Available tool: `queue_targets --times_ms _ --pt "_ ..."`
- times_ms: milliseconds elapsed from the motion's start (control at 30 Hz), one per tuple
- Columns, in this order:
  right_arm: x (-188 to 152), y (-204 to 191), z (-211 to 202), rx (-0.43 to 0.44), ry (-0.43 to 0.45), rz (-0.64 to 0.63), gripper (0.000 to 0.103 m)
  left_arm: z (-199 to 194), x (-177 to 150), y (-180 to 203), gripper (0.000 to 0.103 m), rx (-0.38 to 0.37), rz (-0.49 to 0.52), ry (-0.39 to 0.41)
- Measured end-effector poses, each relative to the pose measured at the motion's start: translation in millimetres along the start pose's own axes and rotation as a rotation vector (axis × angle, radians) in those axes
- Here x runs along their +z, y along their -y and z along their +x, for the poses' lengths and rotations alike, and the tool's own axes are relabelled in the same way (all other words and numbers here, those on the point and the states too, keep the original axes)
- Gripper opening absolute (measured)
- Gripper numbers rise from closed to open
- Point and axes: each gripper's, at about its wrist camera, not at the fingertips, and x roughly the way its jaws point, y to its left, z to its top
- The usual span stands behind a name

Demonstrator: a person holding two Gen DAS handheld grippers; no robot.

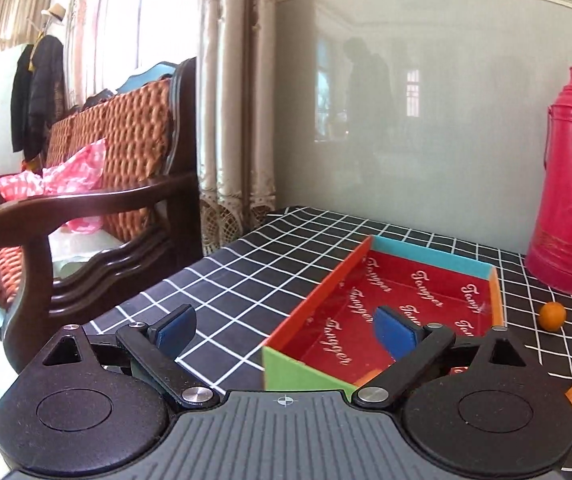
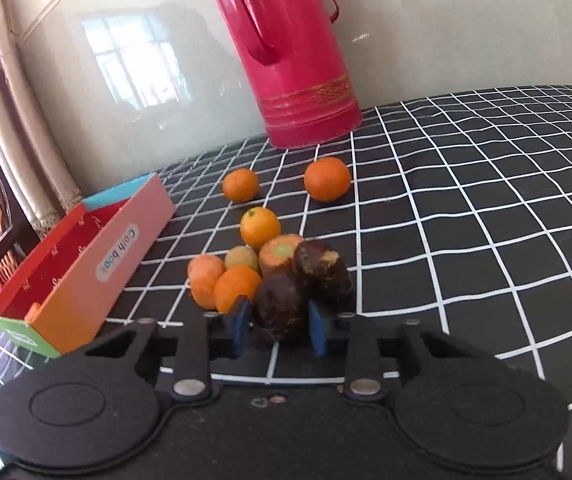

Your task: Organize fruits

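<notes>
Right wrist view shows our right gripper [image 2: 277, 326] clenched on a dark brown fruit [image 2: 279, 304], its blue pads [image 2: 237, 326] pressing both sides of it at the near edge of the fruit pile on the bench [image 2: 466, 208]. Taking the cardboard box [image 2: 81, 276] as landmark, this pile lies just to its right: a second dark fruit [image 2: 323, 276] touching the held one, two carrot pieces [image 2: 279, 254] [image 2: 205, 282], a greenish kiwi [image 2: 241, 259] and several oranges [image 2: 237, 290], with two more oranges [image 2: 327, 179] farther back toward the red flask [image 2: 290, 60], which stands behind the box's far right corner. Left wrist view shows our left gripper [image 1: 286, 330] released, jaws spread wide with nothing between them, hovering over the near left corner of the box [image 1: 406, 300]; one pad [image 1: 390, 330] hangs over its red interior, the other over the checked cloth [image 1: 205, 280] left of the box. Left of the bench stands a wooden sofa [image 1: 105, 184].
</notes>
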Motion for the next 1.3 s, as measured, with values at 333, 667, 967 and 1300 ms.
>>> queue_targets --times_ms 333,667,967,1300 --pt "5.5 -57.6 -17.4 0.138 0.096 -0.169 0.021 1.9 -3.6 -44.3 0.096 0.085 -0.104 -0.035" --pt "18.3 -145.3 1.9 0.335 0.110 -0.318 0.005 6.2 -15.4 -86.8 0.098 0.185 -0.136 -0.065" --pt "14.1 -123.8 4.5 0.262 0.066 -0.323 0.021 7.0 -17.5 -107.9 0.098 0.224 -0.145 -0.056" --pt "-7.5 -95.2 6.7 0.219 -0.014 -0.331 0.025 10.9 -16.0 -95.6 0.099 0.164 -0.153 -0.072"
